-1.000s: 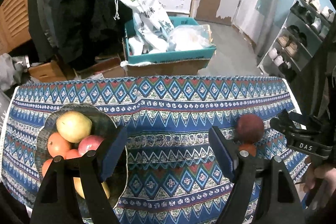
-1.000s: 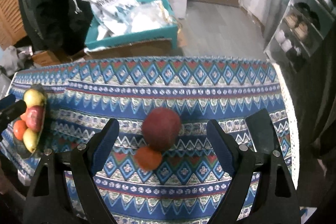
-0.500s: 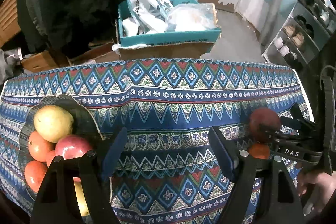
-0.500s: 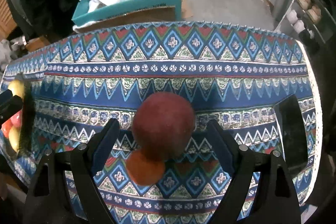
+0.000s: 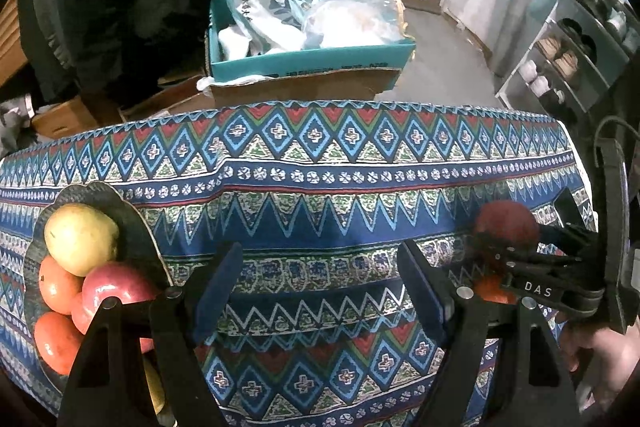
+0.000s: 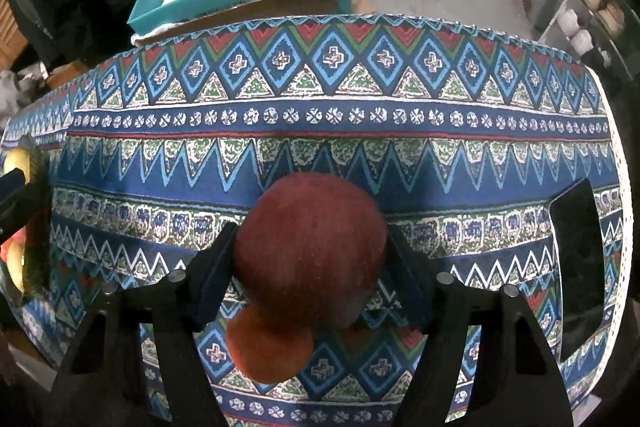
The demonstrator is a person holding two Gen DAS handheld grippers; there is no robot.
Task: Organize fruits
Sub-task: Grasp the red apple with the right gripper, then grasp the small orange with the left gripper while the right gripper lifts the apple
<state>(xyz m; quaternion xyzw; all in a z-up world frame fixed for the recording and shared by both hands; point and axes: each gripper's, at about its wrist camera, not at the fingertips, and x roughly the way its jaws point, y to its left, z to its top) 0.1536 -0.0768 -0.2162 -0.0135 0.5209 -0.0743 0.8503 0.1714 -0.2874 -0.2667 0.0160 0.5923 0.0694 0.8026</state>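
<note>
A dark red apple (image 6: 310,251) sits on the patterned tablecloth between the pads of my right gripper (image 6: 310,259), which press its sides. An orange fruit (image 6: 268,351) lies just in front of it, partly under it. In the left wrist view the same apple (image 5: 506,223) and orange (image 5: 490,289) show at the right with the right gripper (image 5: 532,259) around them. My left gripper (image 5: 320,287) is open and empty above the cloth. A dark bowl (image 5: 132,223) at the left holds a yellow pear (image 5: 80,239), a red apple (image 5: 116,291) and oranges (image 5: 54,343).
A black phone (image 6: 576,267) lies on the cloth near the right edge. The bowl's edge (image 6: 38,251) shows at far left in the right wrist view. Behind the table stand a teal box with bags (image 5: 304,39) and a shoe rack (image 5: 572,55).
My right gripper moved forward and down around the dark red apple and closed from wide open onto its sides. The left gripper drifted slightly right, staying open.
</note>
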